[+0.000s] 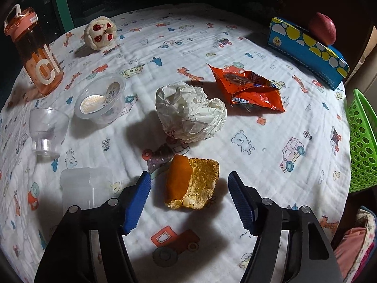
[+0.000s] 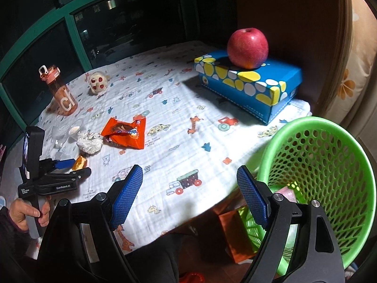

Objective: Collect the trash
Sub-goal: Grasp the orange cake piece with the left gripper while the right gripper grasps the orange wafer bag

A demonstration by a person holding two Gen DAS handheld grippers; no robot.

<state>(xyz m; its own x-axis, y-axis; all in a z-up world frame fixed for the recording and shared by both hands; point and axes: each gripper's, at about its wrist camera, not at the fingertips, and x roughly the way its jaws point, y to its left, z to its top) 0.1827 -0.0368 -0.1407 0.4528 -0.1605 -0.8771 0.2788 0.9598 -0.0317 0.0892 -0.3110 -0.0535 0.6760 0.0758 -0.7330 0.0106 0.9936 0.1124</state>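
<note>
Left wrist view: the left tongs (image 1: 189, 184) are spread over the surface (image 1: 259, 165), which is covered by a white cloth printed with cartoon vehicles and animals. An orange peel (image 1: 192, 184) lies on the cloth between the two blue pads (image 1: 139, 200); a gap shows on both sides, so neither pad presses on it. Beyond the peel, near the centre, sits a crumpled paper ball (image 1: 190, 113). To its right lies an orange snack wrapper (image 1: 247, 87), flattened and torn open. On the left stand a clear glass (image 1: 47, 129), a clear plastic cup with a peeled-back foil lid (image 1: 100, 99) and an orange water bottle (image 1: 33, 52). A clear lidded container (image 1: 87, 188) stands near the left pad. A small plush toy (image 1: 101, 33) sits at the far left. At the far right a blue tissue box (image 1: 306, 52) carries a red apple (image 1: 322, 28). A green basket (image 1: 362, 141) shows at the right edge.

Right wrist view: the right tongs (image 2: 189, 195) are spread with nothing between them, positioned above the near edge of the surface. The green basket (image 2: 329, 165) stands just to their right, beside and below the surface edge. At the left, a hand (image 2: 28, 212) grips the handle of the left tongs (image 2: 76, 166), with the orange peel (image 2: 80, 162) between their fingers.
</note>
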